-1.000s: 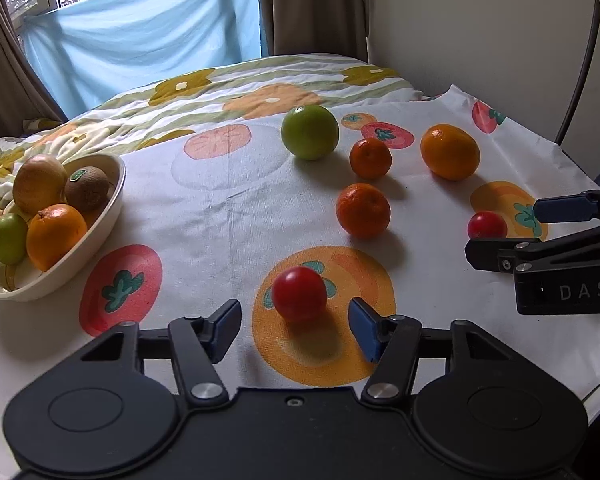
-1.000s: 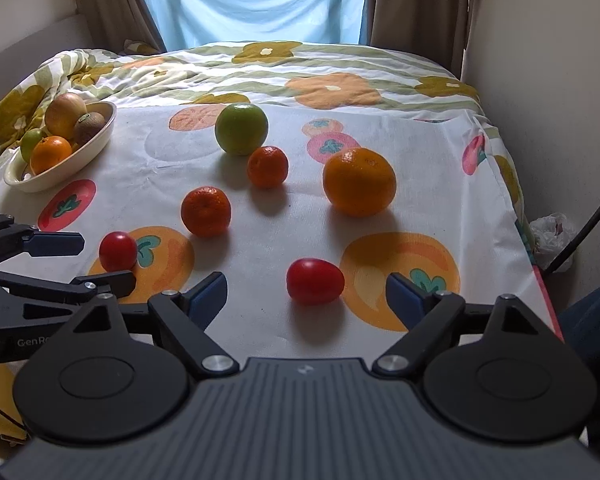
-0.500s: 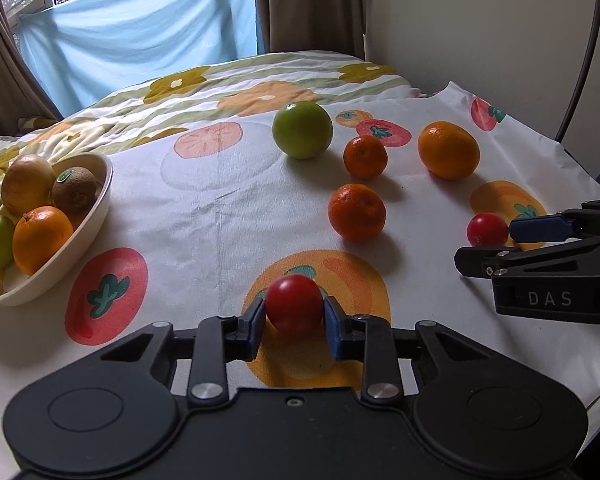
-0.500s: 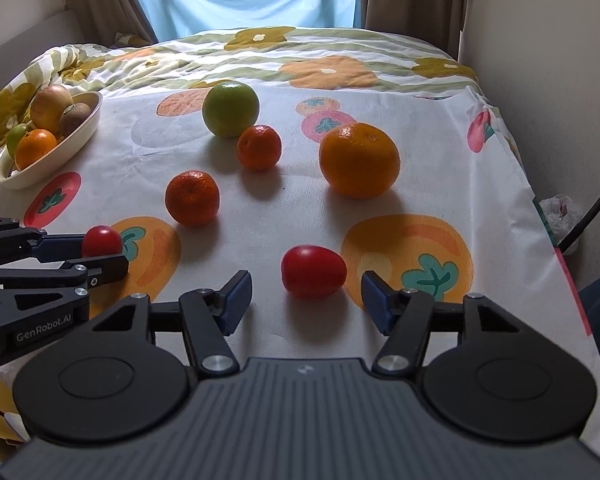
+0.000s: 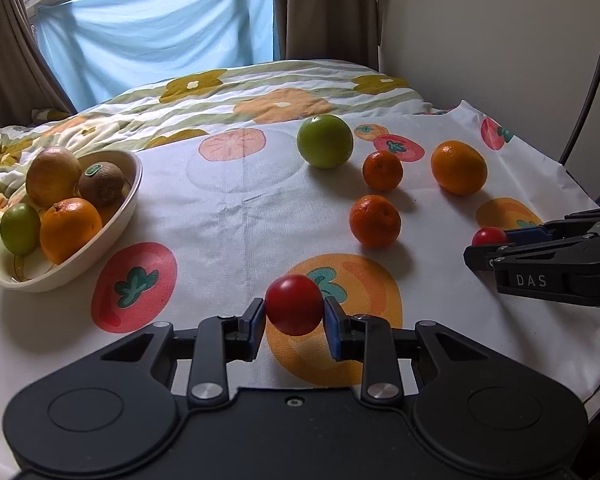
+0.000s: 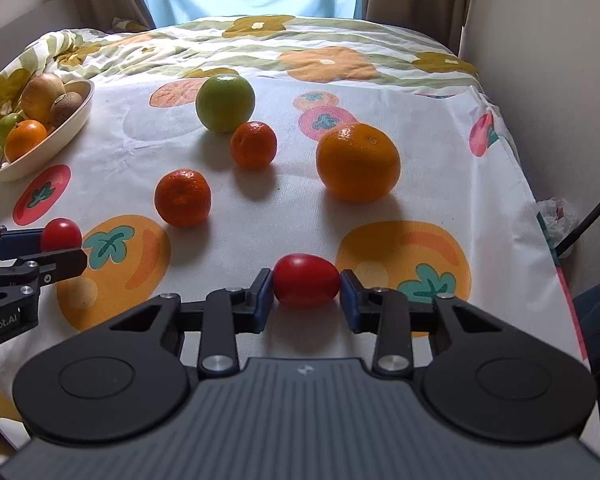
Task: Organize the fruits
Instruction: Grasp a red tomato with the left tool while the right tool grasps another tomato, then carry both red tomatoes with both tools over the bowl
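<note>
With my left gripper clamped on the round tomato and my right gripper on the oval tomato, the bowl lies far left, nearer my left hand.

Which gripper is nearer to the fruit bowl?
Left. The left gripper, gripping a round tomato, is nearer the bowl; the right gripper holds an oval tomato farther away.

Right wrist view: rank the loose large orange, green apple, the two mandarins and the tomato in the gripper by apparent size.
1. large orange
2. green apple
3. near mandarin and far mandarin: alike, unranked
4. tomato held in the right gripper: nearest the camera, so probably smallest
</note>
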The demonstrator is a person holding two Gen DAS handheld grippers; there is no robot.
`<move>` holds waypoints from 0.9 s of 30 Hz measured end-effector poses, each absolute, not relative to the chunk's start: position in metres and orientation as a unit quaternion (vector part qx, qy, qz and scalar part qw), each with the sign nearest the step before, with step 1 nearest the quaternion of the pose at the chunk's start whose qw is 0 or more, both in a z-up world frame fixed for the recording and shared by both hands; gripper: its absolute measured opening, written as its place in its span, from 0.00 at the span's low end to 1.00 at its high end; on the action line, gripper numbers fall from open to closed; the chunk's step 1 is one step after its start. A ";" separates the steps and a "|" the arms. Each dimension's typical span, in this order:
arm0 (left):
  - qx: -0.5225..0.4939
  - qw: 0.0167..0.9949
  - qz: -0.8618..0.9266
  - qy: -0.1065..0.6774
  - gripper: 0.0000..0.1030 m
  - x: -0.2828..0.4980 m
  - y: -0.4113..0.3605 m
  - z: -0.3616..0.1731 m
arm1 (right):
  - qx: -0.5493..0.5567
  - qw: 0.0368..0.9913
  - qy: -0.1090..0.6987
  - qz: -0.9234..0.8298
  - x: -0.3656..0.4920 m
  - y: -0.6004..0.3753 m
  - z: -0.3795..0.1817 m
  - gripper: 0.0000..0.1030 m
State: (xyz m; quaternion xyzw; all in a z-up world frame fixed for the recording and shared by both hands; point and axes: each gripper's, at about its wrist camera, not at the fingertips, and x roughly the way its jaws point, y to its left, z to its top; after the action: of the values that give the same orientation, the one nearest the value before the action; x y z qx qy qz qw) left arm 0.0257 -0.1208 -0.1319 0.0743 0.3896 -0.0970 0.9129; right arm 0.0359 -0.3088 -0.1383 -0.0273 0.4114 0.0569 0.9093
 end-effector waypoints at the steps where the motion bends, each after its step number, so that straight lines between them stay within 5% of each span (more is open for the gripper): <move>1: 0.074 0.913 -0.096 0.389 0.33 0.025 -0.120 -0.131 | -0.029 0.909 0.411 0.056 0.036 -0.309 -0.138 0.49; 27: 0.047 0.938 -0.014 0.342 0.33 0.005 -0.052 -0.063 | -0.037 0.922 0.348 0.165 0.040 -0.225 -0.058 0.49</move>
State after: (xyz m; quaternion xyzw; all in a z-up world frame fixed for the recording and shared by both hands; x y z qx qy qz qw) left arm 0.0047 -0.0522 -0.0628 0.0471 0.3418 -0.0145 0.9385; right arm 0.0398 -0.2251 -0.0580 -0.0367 0.3475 0.1651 0.9223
